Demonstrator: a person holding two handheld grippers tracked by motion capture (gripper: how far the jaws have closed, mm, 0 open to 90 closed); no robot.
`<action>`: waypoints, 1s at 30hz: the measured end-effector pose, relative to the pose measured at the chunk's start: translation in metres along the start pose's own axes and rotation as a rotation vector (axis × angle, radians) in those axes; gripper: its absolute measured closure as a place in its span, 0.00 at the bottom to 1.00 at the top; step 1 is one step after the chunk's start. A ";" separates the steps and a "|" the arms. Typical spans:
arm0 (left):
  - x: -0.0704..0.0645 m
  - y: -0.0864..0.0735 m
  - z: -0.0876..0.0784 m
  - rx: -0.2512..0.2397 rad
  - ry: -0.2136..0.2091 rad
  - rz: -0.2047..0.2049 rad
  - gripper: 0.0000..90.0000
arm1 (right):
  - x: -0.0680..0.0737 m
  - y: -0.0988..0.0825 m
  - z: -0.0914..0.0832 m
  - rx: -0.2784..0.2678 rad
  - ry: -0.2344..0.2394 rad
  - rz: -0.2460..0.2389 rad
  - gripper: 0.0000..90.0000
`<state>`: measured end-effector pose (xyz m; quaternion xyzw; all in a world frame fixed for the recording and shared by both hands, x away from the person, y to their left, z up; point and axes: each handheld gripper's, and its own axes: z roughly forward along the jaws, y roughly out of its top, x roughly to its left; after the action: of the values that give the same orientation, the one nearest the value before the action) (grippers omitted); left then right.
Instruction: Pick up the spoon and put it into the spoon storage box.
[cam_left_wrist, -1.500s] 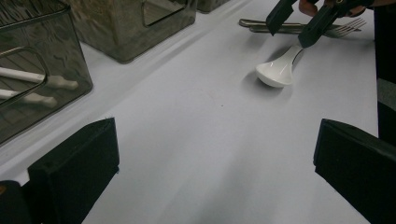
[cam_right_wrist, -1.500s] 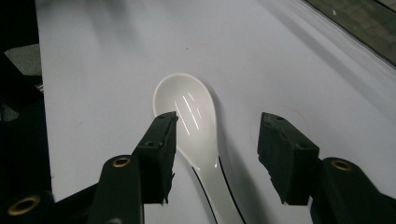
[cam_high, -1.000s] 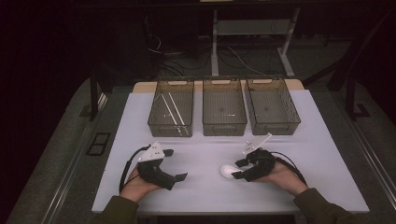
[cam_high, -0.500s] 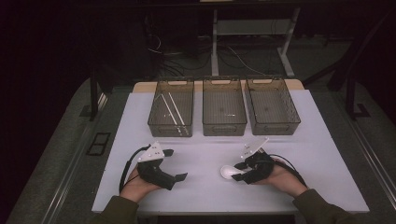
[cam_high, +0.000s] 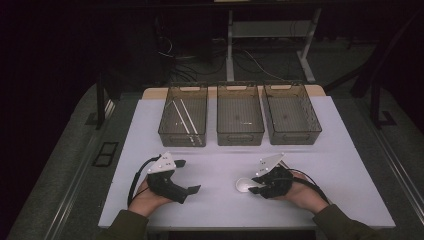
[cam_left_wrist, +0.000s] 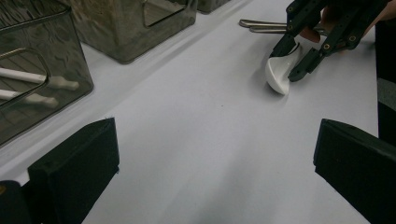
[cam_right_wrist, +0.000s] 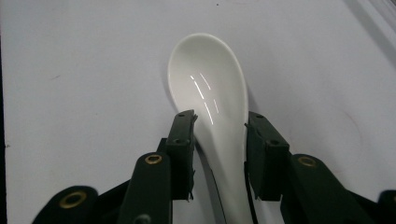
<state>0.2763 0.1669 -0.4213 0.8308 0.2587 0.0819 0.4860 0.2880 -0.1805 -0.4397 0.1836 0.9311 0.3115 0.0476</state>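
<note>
A white ceramic spoon (cam_high: 244, 185) (cam_left_wrist: 279, 74) lies bowl-up on the white table (cam_high: 215, 155), front right of centre. My right gripper (cam_high: 257, 186) (cam_right_wrist: 220, 123) rests low on the table with the spoon's neck (cam_right_wrist: 222, 135) between its jaws. The jaws have just been closing, and both pads now touch the sides of the neck. The bowl of the spoon (cam_right_wrist: 208, 79) sticks out beyond the fingertips. My left gripper (cam_high: 189, 176) (cam_left_wrist: 215, 154) sits at the front left, open wide with bare table between its jaws, pointing toward the spoon.
Three clear bins stand in a row at the back: the left bin (cam_high: 167, 120) holds white sticks (cam_high: 182, 117), then the middle bin (cam_high: 240, 135) and the right bin (cam_high: 292, 136). Metal cutlery handles (cam_left_wrist: 261, 25) lie just behind the right gripper.
The right gripper has edged a little left onto the spoon and its jaws have narrowed around the neck. The left hand has kept still.
</note>
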 end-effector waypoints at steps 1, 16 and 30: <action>0.000 0.000 0.000 0.000 0.000 0.000 0.00 | 0.000 0.000 0.000 0.001 0.001 -0.001 0.74; -0.001 0.000 0.000 -0.004 0.002 0.000 0.00 | -0.002 -0.003 -0.007 -0.008 0.047 0.023 0.91; 0.000 0.000 -0.001 -0.004 -0.002 0.006 0.00 | -0.004 -0.004 -0.009 0.000 0.076 0.043 0.92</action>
<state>0.2761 0.1671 -0.4207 0.8306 0.2555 0.0831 0.4878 0.2890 -0.1904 -0.4348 0.1915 0.9280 0.3194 0.0056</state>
